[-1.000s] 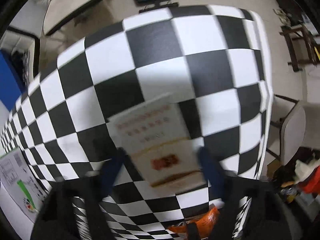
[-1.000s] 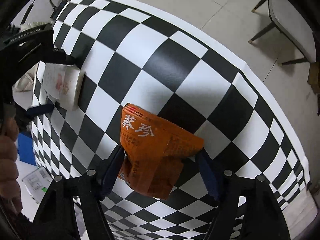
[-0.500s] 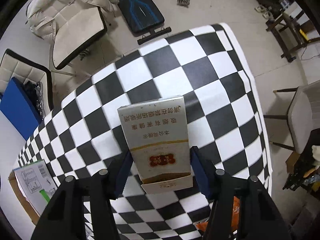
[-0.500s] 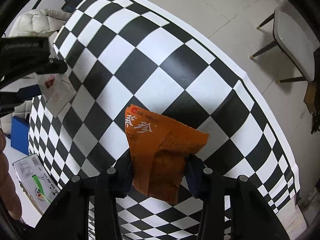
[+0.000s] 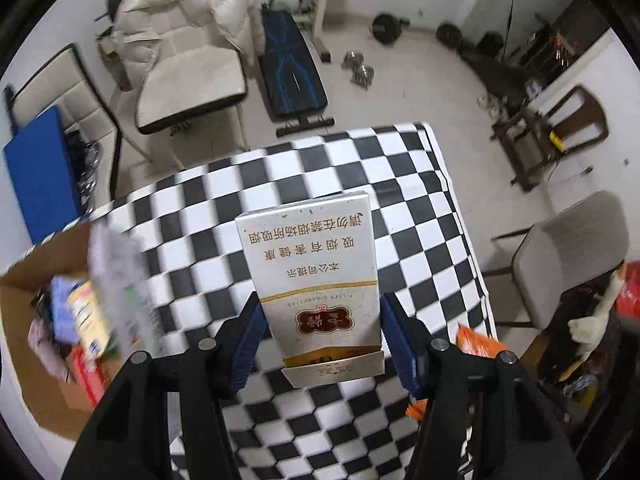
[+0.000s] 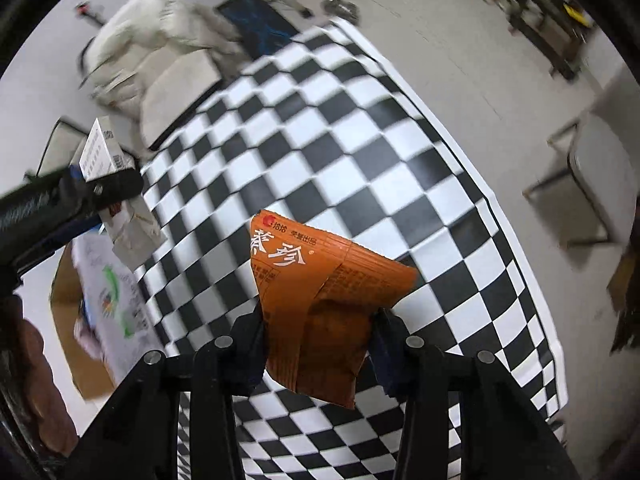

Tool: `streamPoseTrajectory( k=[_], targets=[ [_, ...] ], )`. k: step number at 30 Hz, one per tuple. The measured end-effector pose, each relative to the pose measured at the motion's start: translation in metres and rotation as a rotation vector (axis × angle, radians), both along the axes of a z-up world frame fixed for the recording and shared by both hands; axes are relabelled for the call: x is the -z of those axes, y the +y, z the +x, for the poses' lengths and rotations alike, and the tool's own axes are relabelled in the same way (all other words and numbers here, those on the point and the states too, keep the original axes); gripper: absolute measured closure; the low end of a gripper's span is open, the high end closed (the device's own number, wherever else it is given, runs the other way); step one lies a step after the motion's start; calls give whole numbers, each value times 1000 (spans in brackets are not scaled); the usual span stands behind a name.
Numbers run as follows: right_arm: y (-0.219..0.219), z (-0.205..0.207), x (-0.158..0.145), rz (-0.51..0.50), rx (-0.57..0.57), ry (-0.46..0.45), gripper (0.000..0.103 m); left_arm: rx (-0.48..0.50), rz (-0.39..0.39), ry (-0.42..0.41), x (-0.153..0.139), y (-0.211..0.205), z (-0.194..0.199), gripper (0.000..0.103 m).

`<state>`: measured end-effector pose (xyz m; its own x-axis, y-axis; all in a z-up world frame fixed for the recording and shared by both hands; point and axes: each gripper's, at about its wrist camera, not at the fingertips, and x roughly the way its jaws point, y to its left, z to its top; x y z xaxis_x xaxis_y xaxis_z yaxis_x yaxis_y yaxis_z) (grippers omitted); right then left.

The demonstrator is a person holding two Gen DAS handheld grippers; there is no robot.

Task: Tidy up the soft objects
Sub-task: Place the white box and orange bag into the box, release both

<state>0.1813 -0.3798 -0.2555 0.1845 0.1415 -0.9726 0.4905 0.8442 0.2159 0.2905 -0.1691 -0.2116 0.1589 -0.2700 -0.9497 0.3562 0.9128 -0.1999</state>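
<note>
Both items have been lifted well above the checkered table [image 5: 420, 200] since a second ago. The cigarette pack [image 5: 316, 280] is clamped by the left gripper [image 5: 320, 344], the orange packet [image 6: 320, 300] by the right gripper [image 6: 318, 344] (jaws closed on each). Transfer toward the cardboard box [image 5: 24, 320] seems started.

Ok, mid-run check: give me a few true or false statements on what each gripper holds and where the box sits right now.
1. The left gripper is shut on the white cigarette pack. True.
2. The right gripper hangs open with nothing in it. False: it is shut on the orange snack packet.
3. Both items are held up off the checkered tablecloth. True.
4. The cardboard box stands to the right of the table in the left wrist view. False: it sits at the left edge, with items already inside.
5. The cigarette pack's lid is shut tight. False: the flap at the near end is open.
</note>
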Motion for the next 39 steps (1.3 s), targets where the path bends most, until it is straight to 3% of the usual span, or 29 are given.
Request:
streamPoseTrajectory(
  k=[5,9,15,20,24,29,34,39],
  targets=[
    [72,6,-41,30,-140,-70,58,-98,-39,-63,-35,103,-31,48],
    [152,18,-65,74,-285,-104,58,-195,-21,-73,-42,181,-44,48],
    [269,46,-73,109,-452,-104,58,-319,75,-34,-21,286,-43,48],
    [342,75,-47,107,-513,-36,58,-351,174,45,14,342,-30,48],
    [367,97,-10,107,-465,52,58,-348,233,126,50,372,-14,48],
    [370,111,29,99,-393,128,58,-342,250,216,89,395,0,48],
    [364,121,62,86,-340,190,57,-346,234,334,125,404,7,47],
    [362,122,86,136,-310,259,53,-403,175,423,142,415,5,47]
  ],
)
